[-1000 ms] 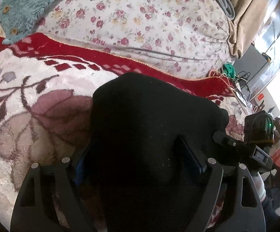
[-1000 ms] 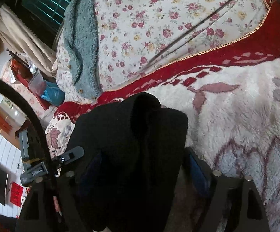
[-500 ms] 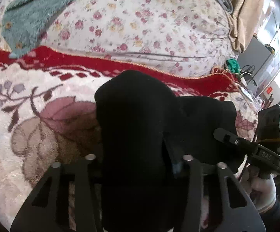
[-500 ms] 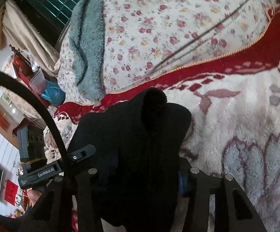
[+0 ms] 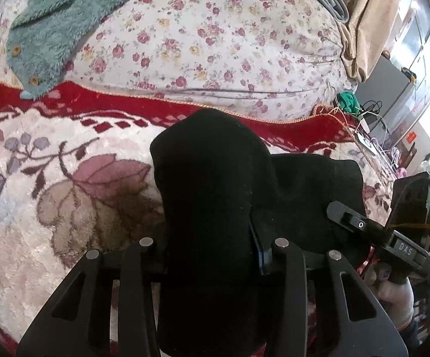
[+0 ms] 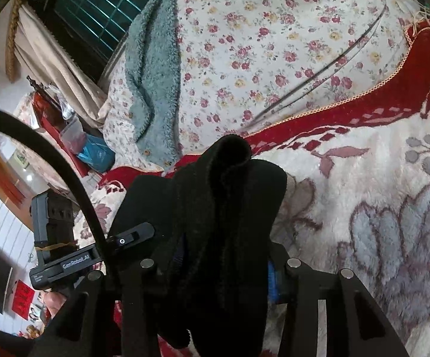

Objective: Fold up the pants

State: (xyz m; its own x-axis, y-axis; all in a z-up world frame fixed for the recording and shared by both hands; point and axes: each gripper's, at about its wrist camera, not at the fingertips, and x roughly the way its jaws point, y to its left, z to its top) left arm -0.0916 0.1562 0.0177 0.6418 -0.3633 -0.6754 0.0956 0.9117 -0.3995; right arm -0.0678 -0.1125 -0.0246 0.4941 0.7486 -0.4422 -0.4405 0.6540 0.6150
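Both jaws closing on bunched black pants, left gripper and right gripper raising an edge above the floral blanket to fold it

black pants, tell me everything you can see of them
The black pants look like thick, soft, matte knit, plain and unmarked. They are bunched into rounded folds, one bundle rising between the left tongs, another between the right tongs, with fabric spanning between them. Both tongs are closing on the cloth, over the plush floral blanket. Legs and waistband cannot be told apart.
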